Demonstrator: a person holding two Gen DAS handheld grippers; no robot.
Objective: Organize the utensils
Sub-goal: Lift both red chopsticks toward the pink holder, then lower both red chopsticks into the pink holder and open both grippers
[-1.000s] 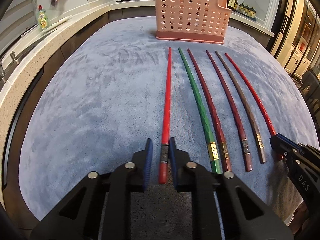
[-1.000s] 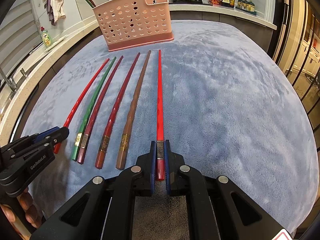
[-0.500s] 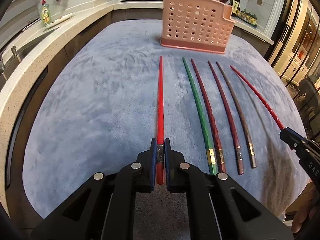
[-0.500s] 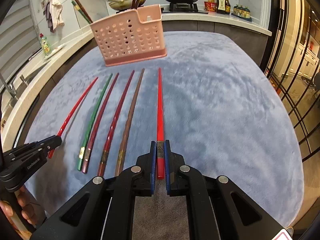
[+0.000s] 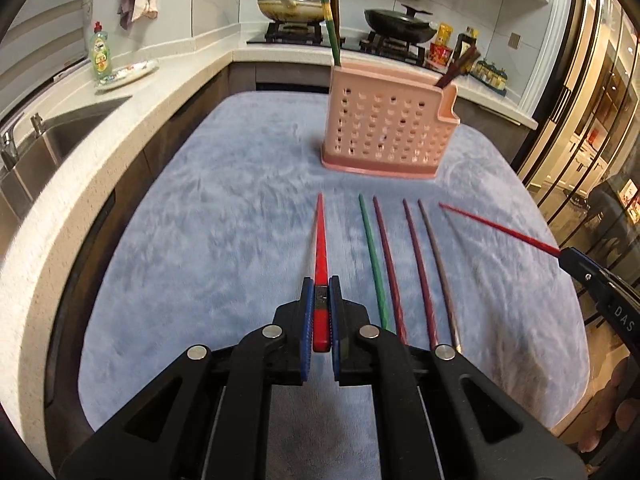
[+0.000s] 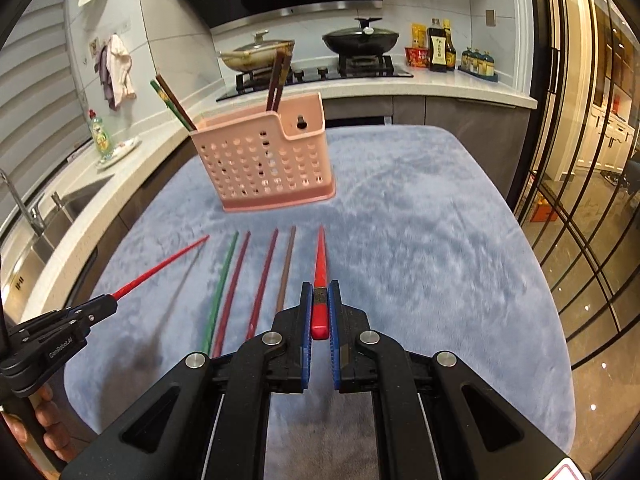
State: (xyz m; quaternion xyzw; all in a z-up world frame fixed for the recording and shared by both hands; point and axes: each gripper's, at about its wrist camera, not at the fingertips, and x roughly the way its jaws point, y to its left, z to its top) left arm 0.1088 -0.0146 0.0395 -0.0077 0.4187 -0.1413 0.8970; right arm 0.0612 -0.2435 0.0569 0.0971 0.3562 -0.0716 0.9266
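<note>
My left gripper [image 5: 320, 304] is shut on the thick end of a red chopstick [image 5: 320, 248] and holds it lifted off the cloth, tip forward. My right gripper [image 6: 319, 308] is shut on a second red chopstick [image 6: 320, 260], also lifted. Each shows in the other view: the right gripper [image 5: 570, 254] with its chopstick [image 5: 500, 230], the left gripper [image 6: 110, 300] with its chopstick [image 6: 160, 268]. Several chopsticks lie side by side on the cloth: green [image 5: 372, 256], two dark red [image 5: 388, 264], brown [image 5: 438, 264]. The pink perforated holder [image 5: 390, 128] stands beyond, with chopsticks in it.
The blue-grey cloth [image 5: 224, 216] covers the table. A counter with a sink [image 5: 60, 140] and a dish soap bottle [image 5: 101, 52] runs along the left. A stove with pans [image 6: 312, 56] stands behind. Glass doors [image 6: 580, 200] are at the right.
Both grippers have risen and tilted up with their red chopsticks, which now hang clear of the cloth. A second ago the left gripper was still open around its chopstick.
</note>
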